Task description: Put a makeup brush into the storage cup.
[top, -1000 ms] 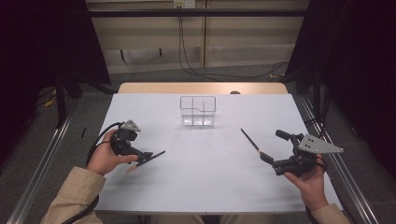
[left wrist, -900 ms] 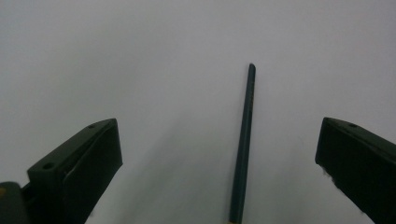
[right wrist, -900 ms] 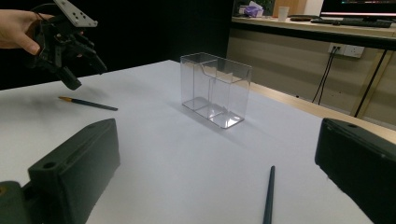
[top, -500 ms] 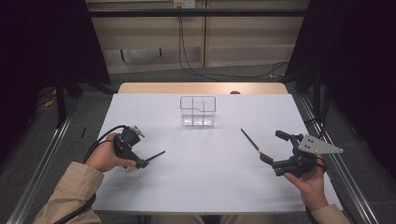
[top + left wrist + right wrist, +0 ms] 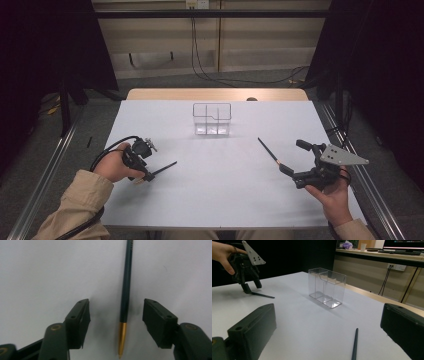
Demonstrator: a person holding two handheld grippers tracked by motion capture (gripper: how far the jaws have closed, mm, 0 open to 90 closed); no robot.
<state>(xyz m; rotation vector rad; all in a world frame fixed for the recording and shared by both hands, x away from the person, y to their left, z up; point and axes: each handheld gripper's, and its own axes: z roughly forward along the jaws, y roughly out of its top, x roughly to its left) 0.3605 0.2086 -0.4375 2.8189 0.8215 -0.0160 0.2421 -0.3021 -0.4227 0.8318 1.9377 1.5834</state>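
Note:
A dark green pen (image 5: 125, 285) with a gold tip lies on the white table (image 5: 220, 200) between the jaws of my left gripper (image 5: 116, 303). The jaws have just been closing, but both pads stand clear of the pen, so this gripper is open. From above, my left gripper (image 5: 141, 175) points down onto the near end of that pen (image 5: 164, 168). A second dark pen (image 5: 267, 150) lies at the right. My right gripper (image 5: 294, 157) is open just behind its near end. In the right gripper view, this pen (image 5: 354, 346) lies ahead between the wide jaws.
A clear plastic box (image 5: 212, 120) with compartments stands upright at the middle back of the table; it also shows in the right gripper view (image 5: 327, 287). A wooden strip (image 5: 215, 94) borders the far edge. Metal rails run along both sides.
My left gripper has tipped down over the near end of the left pen, and its grey plate has turned out of sight. Both pens and the right hand have stayed put.

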